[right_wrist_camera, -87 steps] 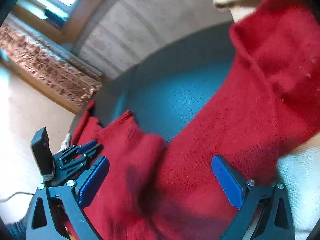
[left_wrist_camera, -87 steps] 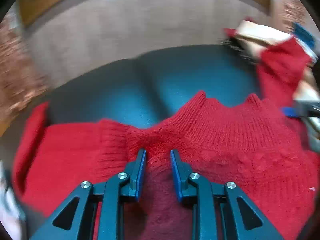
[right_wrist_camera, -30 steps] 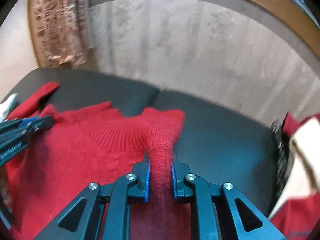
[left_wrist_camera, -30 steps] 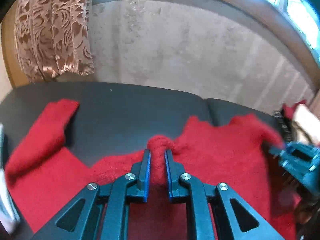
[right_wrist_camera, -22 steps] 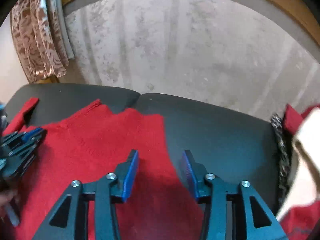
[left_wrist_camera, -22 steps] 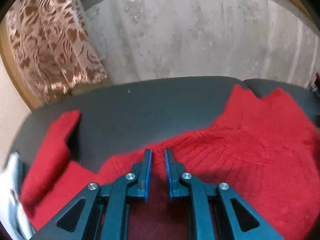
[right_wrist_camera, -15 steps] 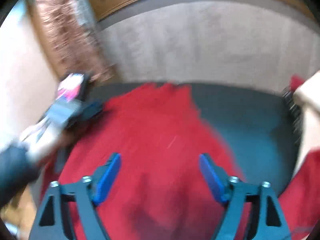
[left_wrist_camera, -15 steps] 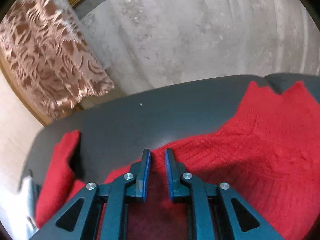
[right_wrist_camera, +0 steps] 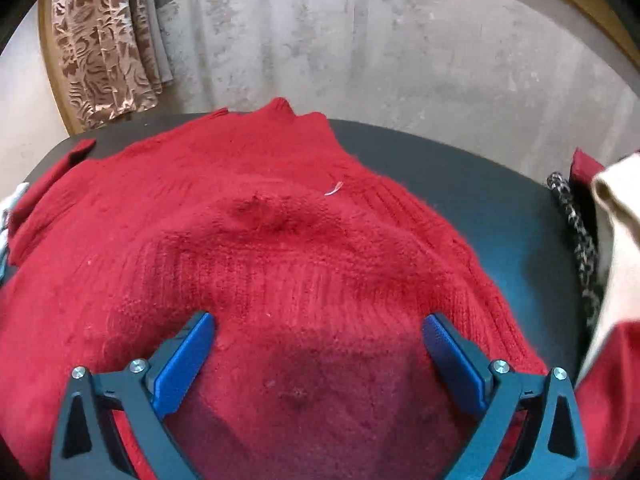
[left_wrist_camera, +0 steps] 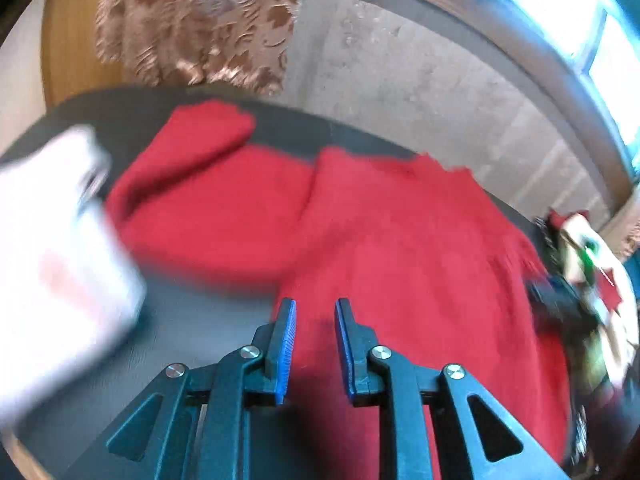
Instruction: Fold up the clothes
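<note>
Fuzzy red knit sweater (right_wrist_camera: 280,248) w/ ribbed band lies spread on smooth dark worktop (right_wrist_camera: 480,208), directly under right hand-held gripper (right_wrist_camera: 318,344), jaws opening wide, nothing pinched. Left hand-held gripper (left_wrist_camera: 315,336) opening, narrow gap empty, over sweater's edge.

The sweater (right_wrist_camera: 280,240) lies spread on the sofa seat (right_wrist_camera: 480,200); the wall (right_wrist_camera: 400,48) stands behind the seat; the curtain (right_wrist_camera: 104,40) hangs at rear left; a pile of other garments (right_wrist_camera: 608,240) sits at the seat's right end; a blurred object (left_wrist_camera: 52,264), possibly cloth, lies left of the sweater.
</note>
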{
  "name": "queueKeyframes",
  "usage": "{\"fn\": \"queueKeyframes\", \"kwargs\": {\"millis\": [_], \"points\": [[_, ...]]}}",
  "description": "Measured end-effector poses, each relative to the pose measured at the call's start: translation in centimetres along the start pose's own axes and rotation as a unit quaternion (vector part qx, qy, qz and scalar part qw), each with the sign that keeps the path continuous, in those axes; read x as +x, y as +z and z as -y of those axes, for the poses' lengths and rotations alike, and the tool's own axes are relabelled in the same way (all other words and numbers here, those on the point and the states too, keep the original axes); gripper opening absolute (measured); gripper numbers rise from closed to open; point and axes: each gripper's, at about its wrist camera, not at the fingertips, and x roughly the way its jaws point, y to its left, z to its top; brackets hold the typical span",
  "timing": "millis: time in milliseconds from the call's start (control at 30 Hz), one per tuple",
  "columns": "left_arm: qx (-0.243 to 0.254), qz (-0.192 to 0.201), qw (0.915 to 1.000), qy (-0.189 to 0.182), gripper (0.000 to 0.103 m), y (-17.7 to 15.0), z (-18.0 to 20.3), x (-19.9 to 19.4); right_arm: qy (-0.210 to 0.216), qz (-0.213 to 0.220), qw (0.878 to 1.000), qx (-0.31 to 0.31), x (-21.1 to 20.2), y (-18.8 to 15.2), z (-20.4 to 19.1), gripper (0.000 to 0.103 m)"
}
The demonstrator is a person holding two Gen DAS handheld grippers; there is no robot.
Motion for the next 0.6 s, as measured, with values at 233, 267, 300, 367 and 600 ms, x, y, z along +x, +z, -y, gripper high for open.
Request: {"fn": "queueKeyframes", "kwargs": {"millis": [233,267,300,367,600], "points": [[-0.060,-0.043,0.9950,-0.067,0.020,-10.6,-0.6,-4.4,-0.002,-0.046,0.999,-0.011,-2.2,0.0,0.4,0.103],[-0.068,-0.044,0.9930,-0.086,0.020,-11.2,-0.3,-4.7,0.001,-0.046,0.999,-0.012,-3.6,-0.8,0.2,0.103],[-0.072,-0.044,0.9912,-0.102,0.021,-11.7,0.0,-4.8,0.007,-0.040,0.999,-0.012,-5.0,-1.6,0.1,0.103],[-0.074,-0.039,0.9897,-0.117,0.026,-12.1,0.8,-4.6,0.035,-0.019,0.999,0.003,-8.5,-4.2,0.2,0.103],[-0.072,-0.048,0.9845,-0.153,0.033,-12.7,3.7,-2.6,0.072,-0.030,0.989,0.127,-15.6,-16.9,1.9,0.103]]}}
